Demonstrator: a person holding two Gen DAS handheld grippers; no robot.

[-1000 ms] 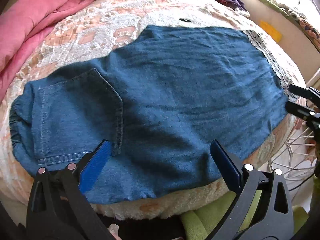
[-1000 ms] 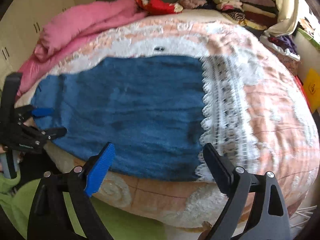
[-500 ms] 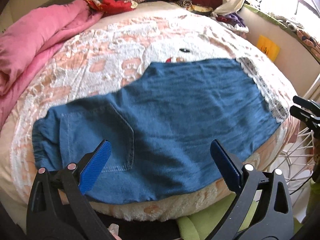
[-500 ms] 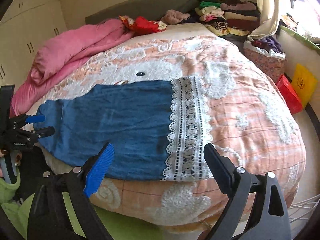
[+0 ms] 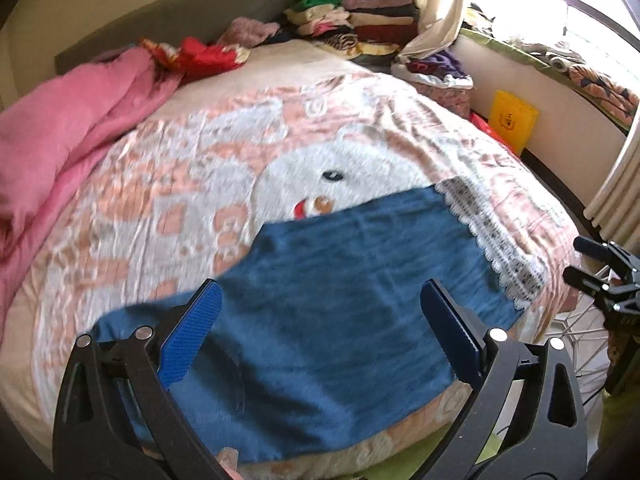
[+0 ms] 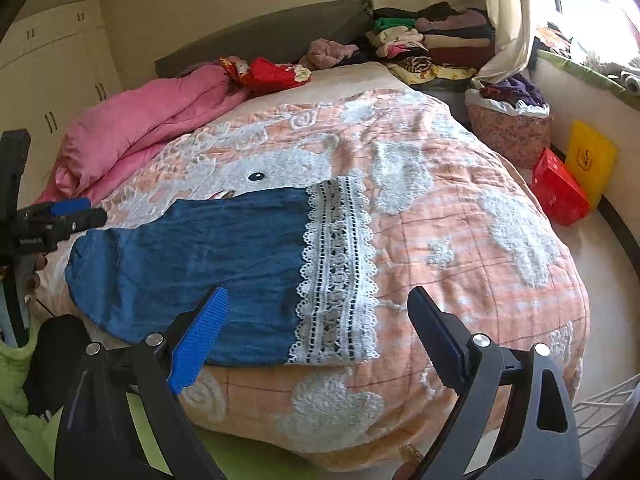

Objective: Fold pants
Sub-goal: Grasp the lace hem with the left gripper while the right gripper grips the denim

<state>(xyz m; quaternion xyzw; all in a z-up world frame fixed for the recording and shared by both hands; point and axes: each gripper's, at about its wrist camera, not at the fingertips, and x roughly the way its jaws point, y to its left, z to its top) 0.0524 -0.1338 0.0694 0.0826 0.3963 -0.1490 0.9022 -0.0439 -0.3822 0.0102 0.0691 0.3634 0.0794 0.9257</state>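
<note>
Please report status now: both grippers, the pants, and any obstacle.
Left gripper open, empty, above the pants. Right gripper open, empty, near the lace hem. Pants flat on the bed cover, nothing on them.

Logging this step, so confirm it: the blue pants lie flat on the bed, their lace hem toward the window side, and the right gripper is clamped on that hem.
One thing is wrong: the right gripper is open and holds nothing, as the right wrist view shows. The blue pants do lie flat on the bed, lace hem toward the window side.
</note>
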